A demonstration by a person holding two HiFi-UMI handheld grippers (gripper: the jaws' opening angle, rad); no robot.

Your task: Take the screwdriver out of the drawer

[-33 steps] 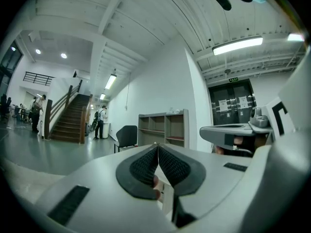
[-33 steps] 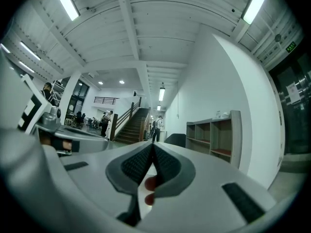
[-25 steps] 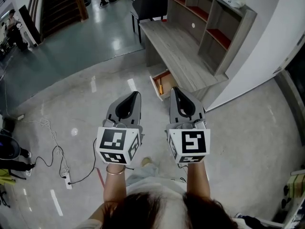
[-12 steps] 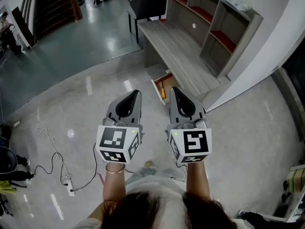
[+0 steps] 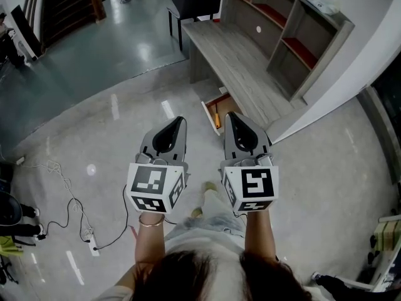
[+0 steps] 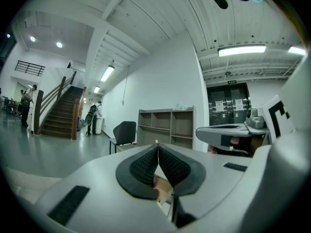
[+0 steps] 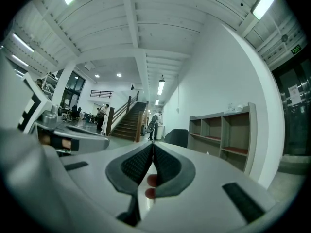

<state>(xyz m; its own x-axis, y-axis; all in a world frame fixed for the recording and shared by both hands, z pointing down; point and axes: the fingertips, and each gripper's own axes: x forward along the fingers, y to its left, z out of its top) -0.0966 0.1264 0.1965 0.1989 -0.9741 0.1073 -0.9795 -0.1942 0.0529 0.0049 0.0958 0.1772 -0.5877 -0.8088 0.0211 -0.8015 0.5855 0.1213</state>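
In the head view an open drawer [image 5: 212, 106] juts out from under a grey wooden desk [image 5: 241, 68], and an orange-handled screwdriver [image 5: 217, 119] lies inside it. My left gripper [image 5: 180, 121] and right gripper [image 5: 229, 116] are held side by side at chest height, well short of the drawer. The left gripper [image 6: 156, 143] has its jaws pressed together with nothing between them, and so does the right gripper [image 7: 152, 144]. The drawer's right part is hidden behind the right gripper.
A dark chair [image 5: 195, 0] stands at the desk's far end. A grey shelf unit [image 5: 294, 27] sits on the desk against the white wall. A power strip with cable [image 5: 92, 241] lies on the polished floor at left. Stairs [image 6: 59, 113] and distant people are far off.
The view has shifted forward a little: desk and drawer sit slightly lower and nearer. Both grippers keep the same shut pose side by side. A foot now shows below them.
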